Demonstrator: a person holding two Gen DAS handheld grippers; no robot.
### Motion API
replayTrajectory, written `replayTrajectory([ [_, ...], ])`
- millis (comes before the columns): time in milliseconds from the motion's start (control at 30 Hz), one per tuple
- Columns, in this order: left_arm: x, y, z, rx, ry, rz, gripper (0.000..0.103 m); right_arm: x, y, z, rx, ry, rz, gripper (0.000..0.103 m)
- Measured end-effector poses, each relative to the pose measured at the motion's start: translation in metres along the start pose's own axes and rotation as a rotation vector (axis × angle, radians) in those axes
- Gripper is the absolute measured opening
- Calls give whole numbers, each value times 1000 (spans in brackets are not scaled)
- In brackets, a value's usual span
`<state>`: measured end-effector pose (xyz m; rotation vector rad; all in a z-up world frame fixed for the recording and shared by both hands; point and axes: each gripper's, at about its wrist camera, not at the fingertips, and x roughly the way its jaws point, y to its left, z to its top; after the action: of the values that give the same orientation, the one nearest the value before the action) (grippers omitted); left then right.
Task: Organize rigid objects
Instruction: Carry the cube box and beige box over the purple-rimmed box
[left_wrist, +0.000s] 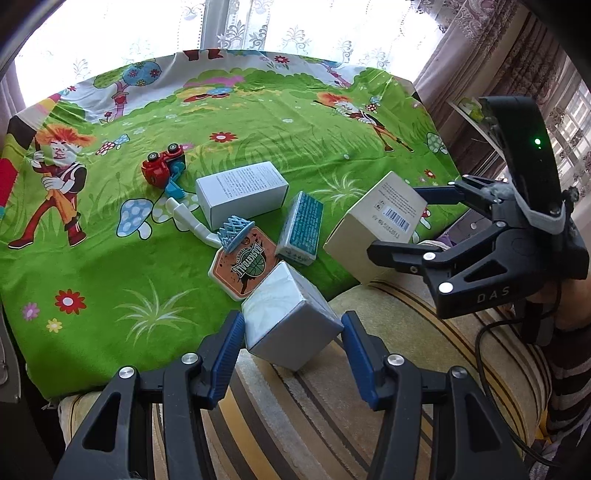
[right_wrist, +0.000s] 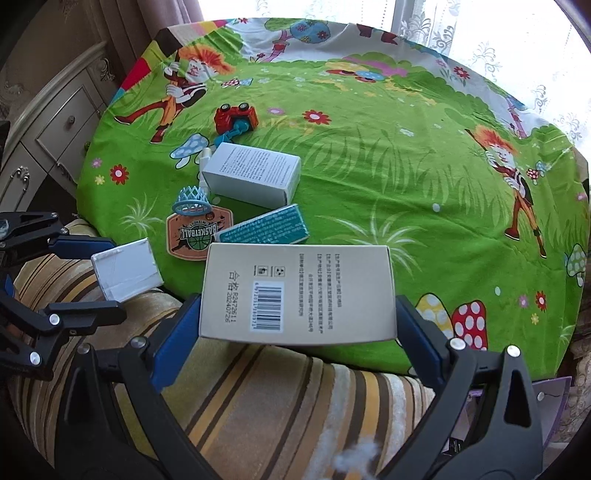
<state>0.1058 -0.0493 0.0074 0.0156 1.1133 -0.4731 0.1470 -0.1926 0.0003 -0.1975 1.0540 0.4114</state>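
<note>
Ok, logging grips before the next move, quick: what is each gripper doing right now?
Left gripper: closed on the small white box.
Right gripper: closed on the beige barcode box.

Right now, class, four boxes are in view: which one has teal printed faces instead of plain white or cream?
The small teal box, lying on the green cloth between the white box and the barcode box in the right gripper.
</note>
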Motion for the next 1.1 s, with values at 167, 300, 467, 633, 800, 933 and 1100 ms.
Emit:
replayTrajectory([
  [167,-5,-18,5,27,-7,0,55,-26,-22,-14,66,-58,-7,99],
  [300,-6,-34,12,53,-10,-2,55,-46,-44,-28,122,-98,-13,99],
  [467,-8,-58,21,96,-15,-19,55,-71,-73,-50,182,-135,-36,99],
  [633,-7,-85,30,147,-18,-42,55,-99,-114,-81,261,-156,-89,99],
  [800,-3,-120,39,212,-16,-82,55,-119,-165,-116,352,-149,-180,99],
  [933,2,-152,46,270,-9,-124,55,-124,-203,-143,415,-118,-231,99],
  [1100,15,-195,53,345,15,-175,55,-121,-239,-164,464,-88,-276,99],
])
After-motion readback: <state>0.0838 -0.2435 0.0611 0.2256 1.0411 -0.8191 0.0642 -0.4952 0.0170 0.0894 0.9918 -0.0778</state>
